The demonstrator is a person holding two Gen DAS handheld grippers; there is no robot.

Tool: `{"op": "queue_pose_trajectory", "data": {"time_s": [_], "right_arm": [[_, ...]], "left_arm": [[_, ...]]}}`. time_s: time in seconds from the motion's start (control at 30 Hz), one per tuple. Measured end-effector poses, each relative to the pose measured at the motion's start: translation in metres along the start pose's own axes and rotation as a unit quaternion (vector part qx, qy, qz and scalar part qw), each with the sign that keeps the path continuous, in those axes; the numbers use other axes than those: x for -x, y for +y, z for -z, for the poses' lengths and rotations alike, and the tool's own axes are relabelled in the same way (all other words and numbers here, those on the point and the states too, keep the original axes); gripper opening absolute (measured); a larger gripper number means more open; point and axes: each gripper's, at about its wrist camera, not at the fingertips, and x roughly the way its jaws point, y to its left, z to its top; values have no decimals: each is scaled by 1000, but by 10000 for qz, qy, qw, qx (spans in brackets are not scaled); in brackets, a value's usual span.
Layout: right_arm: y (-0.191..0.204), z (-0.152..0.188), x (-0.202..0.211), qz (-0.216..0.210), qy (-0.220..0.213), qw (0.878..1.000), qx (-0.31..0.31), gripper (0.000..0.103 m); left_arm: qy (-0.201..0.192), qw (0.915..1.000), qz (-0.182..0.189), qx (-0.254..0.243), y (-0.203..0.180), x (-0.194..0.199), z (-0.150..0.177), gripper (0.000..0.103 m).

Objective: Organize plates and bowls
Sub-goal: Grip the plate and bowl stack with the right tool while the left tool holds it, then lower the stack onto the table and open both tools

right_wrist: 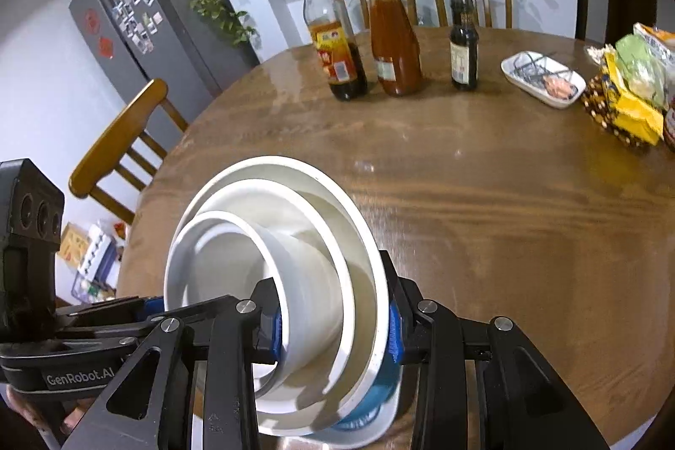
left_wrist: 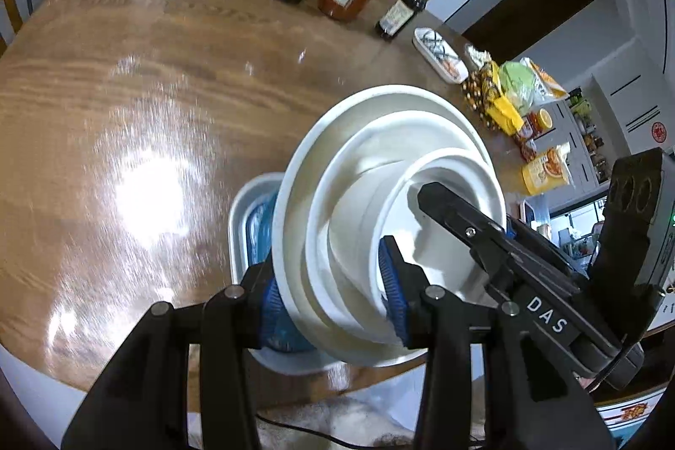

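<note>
a nested stack of three white bowls (left_wrist: 337,222) sits between both grippers, just above a white tray with a blue inside (left_wrist: 253,222) that lies at the near edge of the round wooden table (left_wrist: 147,91). the left gripper (left_wrist: 333,298) is clamped on the stack's near side: one blue pad presses the outside of the big bowl, the other sits inside the small bowl (left_wrist: 455,205), so the fingers are narrowed onto the bowl walls. the right gripper (right_wrist: 335,327) grips the opposite side the same way, one blue pad inside the small bowl (right_wrist: 228,281) and the other against the outer wall of the big bowl (right_wrist: 367,251). in the left view the right gripper's black body crosses in from the right over the stack; in the right view the left gripper's body comes in from the left, with a bit of a hand (right_wrist: 42,420) under it. the stack looks tilted in both views, its mouths turned toward the other gripper. whether its base touches the tray cannot be told. well beyond, three bottles (right_wrist: 392,41) stand in a row on the far side of the table, with a small patterned dish (right_wrist: 544,79) and snack packets (right_wrist: 628,91) to their right. wooden chairs (right_wrist: 122,142) stand round the table, and a grey fridge (right_wrist: 126,24) stands at the back left.
</note>
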Motion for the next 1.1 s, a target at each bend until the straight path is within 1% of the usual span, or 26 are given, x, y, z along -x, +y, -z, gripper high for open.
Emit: {"op": "queue_pose_trajectory", "data": {"time_s": [0.17,0.33,0.43,0.47,0.53,0.57,0.6,0.67,0.7,0.73,0.77,0.83,0.87,0.9,0.93,0.97,1.0,1.03,1.07,1.1], "right_arm": [[-7,17,-5,-7,144,9999,-70,38],[-12,25,-15,-50,312,9994,-123,38],[-14,28,-24,-82,482,9986,-176,38],[-15,28,-26,-93,510,9985,-181,38],[-17,29,-27,-125,448,9987,-197,38],[-17,29,-27,-134,446,9987,-183,39],[-17,30,-27,-134,432,9989,-144,41],[-15,31,-24,47,314,9995,-16,48],[-14,32,-20,200,190,9996,76,53],[-13,31,-15,314,35,9994,160,56],[-13,32,-9,434,-138,9987,244,57],[-13,34,5,636,-488,9959,413,58],[-13,36,12,654,-653,9944,519,58],[-13,37,17,633,-762,9932,604,59],[-13,40,23,594,-882,9918,708,63],[-13,43,28,533,-1013,9900,820,67],[-13,47,35,436,-1173,9877,933,75],[-13,50,40,338,-1323,9853,1022,80],[-14,54,45,259,-1458,9830,1085,81],[-16,59,50,179,-1572,9809,1128,83]], "left_arm": [[268,9996,13,41,5,-13,9,42],[386,9992,-24,109,11,-21,12,41],[463,9989,-76,81,14,-25,14,42],[405,9992,-43,57,14,-25,14,45],[205,9997,-84,-94,11,-22,15,49],[108,9996,-133,-213,8,-21,14,55],[18,9995,-121,-279,7,-18,15,64],[-352,9981,-261,-444,4,-9,18,78],[-533,9964,-391,-532,2,-5,20,79],[-786,9929,-597,-665,-1,2,23,80],[-952,9900,-736,-734,-3,6,26,82],[-1219,9841,-951,-875,-5,14,34,85],[-1351,9806,-1034,-974,-7,17,39,87],[-1487,9767,-1120,-1069,-7,21,43,90],[-1617,9728,-1190,-1151,-7,25,47,91],[-1802,9668,-1293,-1270,-8,30,54,94],[-1899,9631,-1360,-1339,-8,31,57,98],[-2009,9579,-1466,-1435,-8,33,62,99],[-2059,9546,-1537,-1505,-7,33,67,101],[-2065,9543,-1546,-1512,-5,34,69,101]]}}
